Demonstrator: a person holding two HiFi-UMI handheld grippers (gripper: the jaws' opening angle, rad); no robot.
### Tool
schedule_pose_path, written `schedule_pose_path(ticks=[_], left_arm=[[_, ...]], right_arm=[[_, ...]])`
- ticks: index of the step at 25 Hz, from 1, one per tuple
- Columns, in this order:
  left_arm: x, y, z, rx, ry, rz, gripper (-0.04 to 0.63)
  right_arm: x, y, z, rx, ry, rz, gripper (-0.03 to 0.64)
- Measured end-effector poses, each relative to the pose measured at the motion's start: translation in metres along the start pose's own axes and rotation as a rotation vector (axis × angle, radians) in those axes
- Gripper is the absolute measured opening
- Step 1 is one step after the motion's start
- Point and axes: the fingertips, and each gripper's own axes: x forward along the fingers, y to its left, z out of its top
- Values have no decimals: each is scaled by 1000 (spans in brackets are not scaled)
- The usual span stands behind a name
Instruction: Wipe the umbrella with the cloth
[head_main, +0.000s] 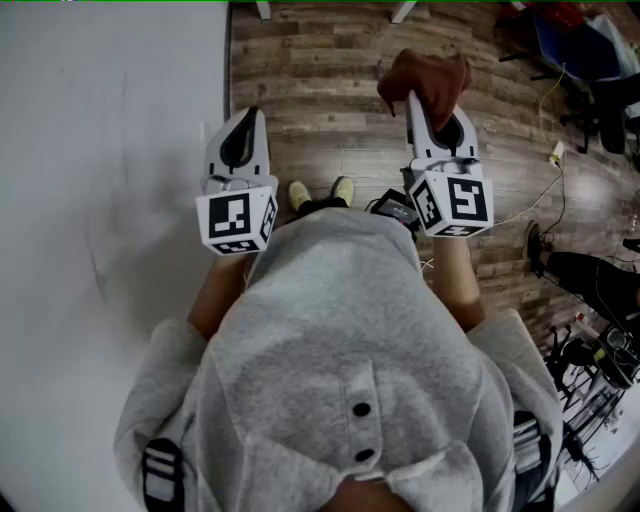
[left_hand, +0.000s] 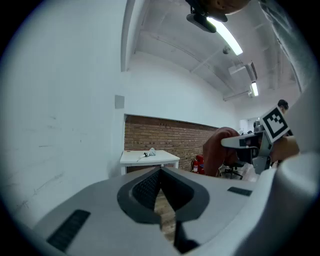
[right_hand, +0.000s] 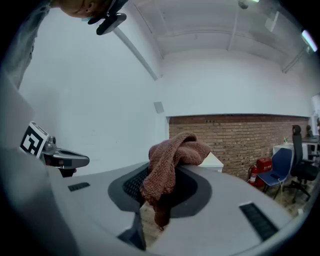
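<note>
A brown knitted cloth (right_hand: 172, 160) hangs bunched from my right gripper (right_hand: 161, 176), whose jaws are shut on it. From the head view the same cloth (head_main: 425, 80) sits at the tip of the right gripper (head_main: 428, 108), held out level over the wooden floor. My left gripper (head_main: 246, 116) is level beside it near the white wall, jaws shut with nothing between them (left_hand: 161, 171). Far ahead stands a white table (left_hand: 135, 159) with a small pale bundle (left_hand: 150, 153) on it; it is too small to tell whether this is the umbrella.
A white wall (head_main: 110, 150) runs along the left. A brick wall (left_hand: 170, 140) stands behind the table. Office chairs (right_hand: 295, 170), a red fire extinguisher (right_hand: 261, 170), cables (head_main: 550, 150) and another person's legs (head_main: 590, 275) are to the right.
</note>
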Motion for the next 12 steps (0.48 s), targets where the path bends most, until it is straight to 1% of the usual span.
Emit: schedule_pose_path(ticks=[4,7,12], left_arm=[[-2,6,12,-9,-7,-8,15],[-2,20,7,-11,-5,-18,15],[3,28,2,-6,8,-37,15]], right_arm=[[0,5,9,14,-6,-11,97],[9,14,8,50,-16,-27,97],[15,18,4,58,-9,-43,97]])
